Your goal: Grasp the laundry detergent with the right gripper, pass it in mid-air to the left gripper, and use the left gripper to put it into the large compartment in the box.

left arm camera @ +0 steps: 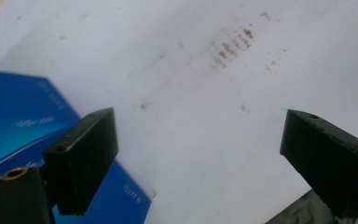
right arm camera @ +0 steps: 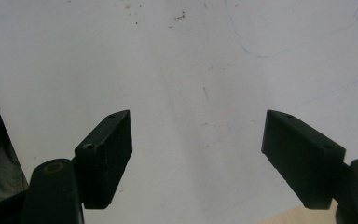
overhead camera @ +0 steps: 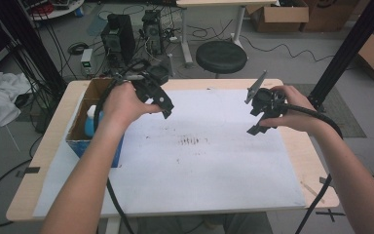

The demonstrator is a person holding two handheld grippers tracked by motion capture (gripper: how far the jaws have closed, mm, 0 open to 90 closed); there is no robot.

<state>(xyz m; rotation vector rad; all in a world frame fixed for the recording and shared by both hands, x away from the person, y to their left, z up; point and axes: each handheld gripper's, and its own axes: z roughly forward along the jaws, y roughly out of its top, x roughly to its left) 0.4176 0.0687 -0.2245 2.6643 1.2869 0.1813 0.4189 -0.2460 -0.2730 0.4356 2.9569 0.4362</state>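
Note:
A person's two hands hold black grippers above a white sheet (overhead camera: 199,161) that covers the wooden table. My left gripper (overhead camera: 165,105) hovers at the left, just right of a blue cardboard box (overhead camera: 85,131). Its jaws stand wide apart with nothing between them, and its own view looks down on the white sheet (left arm camera: 205,116) and a corner of the blue box (left arm camera: 14,116). My right gripper (overhead camera: 258,122) is held above the sheet's right part. In its own view the jaws are spread wide over the bare white sheet (right arm camera: 191,70).
The open blue box holds a blue-and-white item (overhead camera: 93,117). Faint brown smudges (overhead camera: 192,141) mark the sheet's middle. A black stool (overhead camera: 221,56) and computer towers (overhead camera: 119,34) stand on the floor behind the table. A black frame post (overhead camera: 345,53) rises at the right.

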